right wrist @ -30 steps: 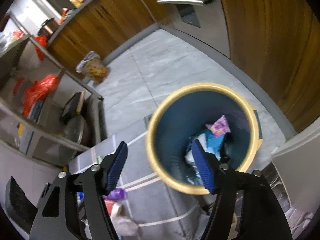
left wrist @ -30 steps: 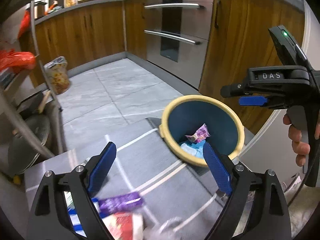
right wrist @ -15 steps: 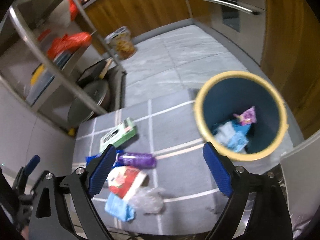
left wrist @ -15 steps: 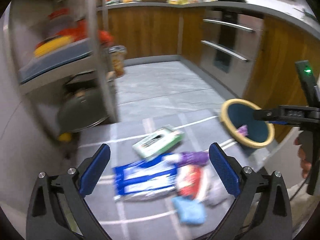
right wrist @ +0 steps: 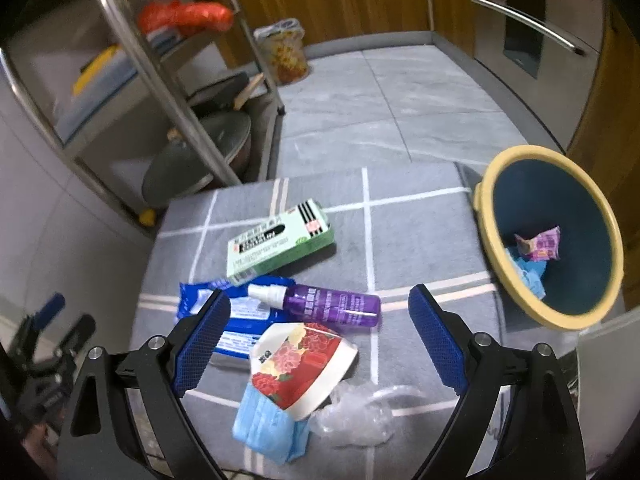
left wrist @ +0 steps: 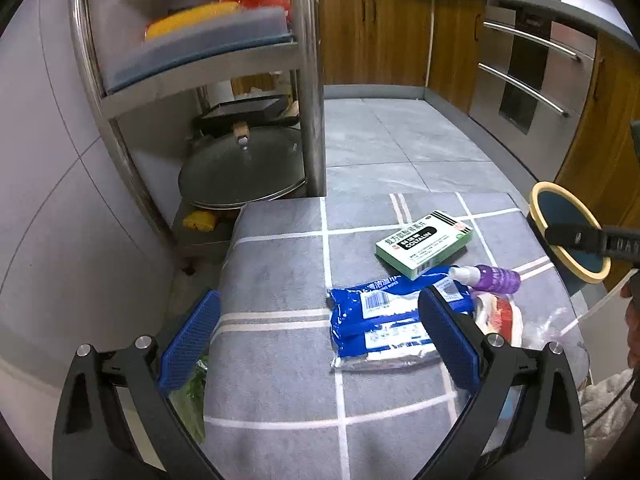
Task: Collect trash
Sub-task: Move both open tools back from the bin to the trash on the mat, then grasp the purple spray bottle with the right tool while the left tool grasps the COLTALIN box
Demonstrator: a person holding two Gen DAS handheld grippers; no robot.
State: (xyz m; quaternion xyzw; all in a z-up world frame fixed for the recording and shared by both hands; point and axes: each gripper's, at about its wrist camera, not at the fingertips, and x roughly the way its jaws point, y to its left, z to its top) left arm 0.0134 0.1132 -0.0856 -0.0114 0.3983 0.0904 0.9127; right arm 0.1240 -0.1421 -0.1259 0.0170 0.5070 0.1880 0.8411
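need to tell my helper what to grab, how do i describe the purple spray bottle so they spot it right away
Start at the grey checked mat, left of the yellow-rimmed bin. In the litter pile there, the spray bottle lies on its side below the green box. It alone is see-through purple with a white nozzle.

Left gripper (left wrist: 320, 336): black plastic frame w/ triangular cut-outs in each arm, two silver screw heads per side near the finger roots. Fingers (left wrist: 450, 338) are flat paddles faced w/ bright blue pads, fine ribbed/knurled texture.

Right gripper (right wrist: 316, 338): same build, black arms, silver screws, blue textured pads. Seen from the left wrist cam it shows as a black bar w/ white lettering, approx "DA…", partly cut off at frame edge.

Person's hand (left wrist: 633, 330) just shows at the far right edge; too little visible to tell any sleeve.
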